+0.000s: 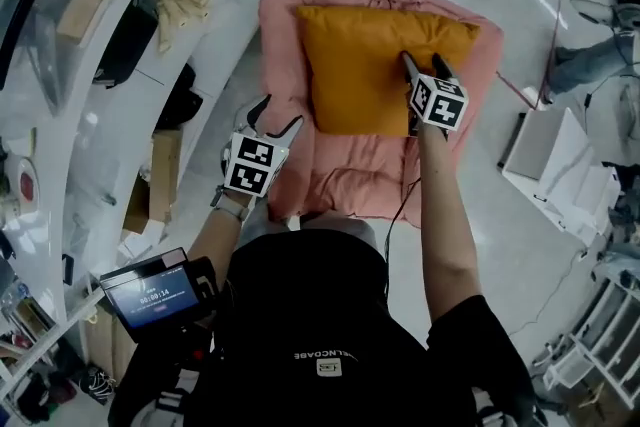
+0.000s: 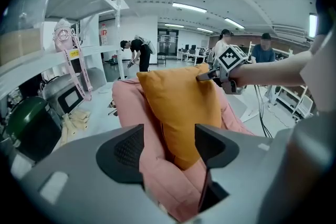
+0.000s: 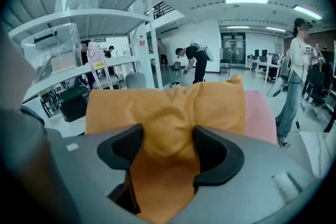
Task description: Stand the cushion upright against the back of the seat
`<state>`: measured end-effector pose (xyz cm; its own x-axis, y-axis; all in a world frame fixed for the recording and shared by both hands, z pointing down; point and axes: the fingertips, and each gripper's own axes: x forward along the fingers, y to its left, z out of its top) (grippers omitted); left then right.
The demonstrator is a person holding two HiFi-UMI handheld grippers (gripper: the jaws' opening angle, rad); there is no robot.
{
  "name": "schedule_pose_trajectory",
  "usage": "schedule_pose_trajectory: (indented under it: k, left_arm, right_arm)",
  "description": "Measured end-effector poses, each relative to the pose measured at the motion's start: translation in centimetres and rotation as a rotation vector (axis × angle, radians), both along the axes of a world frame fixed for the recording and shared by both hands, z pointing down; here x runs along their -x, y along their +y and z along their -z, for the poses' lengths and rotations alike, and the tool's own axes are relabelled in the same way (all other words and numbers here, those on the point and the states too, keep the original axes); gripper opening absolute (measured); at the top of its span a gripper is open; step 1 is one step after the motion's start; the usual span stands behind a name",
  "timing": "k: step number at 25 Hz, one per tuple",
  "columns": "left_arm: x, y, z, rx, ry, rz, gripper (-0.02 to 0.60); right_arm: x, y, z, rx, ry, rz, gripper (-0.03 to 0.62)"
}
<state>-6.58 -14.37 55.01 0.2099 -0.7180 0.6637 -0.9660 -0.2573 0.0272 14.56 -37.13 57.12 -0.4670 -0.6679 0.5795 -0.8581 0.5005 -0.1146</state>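
An orange cushion leans against the back of a pink padded seat. My right gripper is on the cushion's right part. In the right gripper view its jaws pinch a bunched fold of the orange cushion, so it is shut on it. My left gripper hangs open beside the seat's left edge and touches nothing. In the left gripper view the pink seat and the cushion lie beyond its open jaws, with the right gripper at the cushion's top corner.
White curved shelves with boxes and bags run along the left. A white box stands on the floor at the right, near a person's legs. A screen device hangs at my chest. People stand far behind.
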Motion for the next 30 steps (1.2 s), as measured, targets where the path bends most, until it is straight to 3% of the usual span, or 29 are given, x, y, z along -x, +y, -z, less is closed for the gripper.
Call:
schedule_pose_trajectory:
  k: [10, 17, 30]
  left_arm:
    - [1.3, 1.5, 2.0, -0.035, 0.003, 0.080, 0.316]
    - [3.0, 1.9, 3.0, -0.076, 0.003, 0.121, 0.310]
    - [2.1, 6.0, 9.6, -0.245, 0.089, 0.204, 0.226]
  right_arm:
    - [-0.4, 0.2, 1.2, 0.016, 0.028, 0.000, 0.301]
    - [-0.1, 2.0, 3.7, -0.074, -0.047, -0.021, 0.167]
    - [8.7, 9.0, 13.5, -0.241, -0.297, 0.282, 0.053]
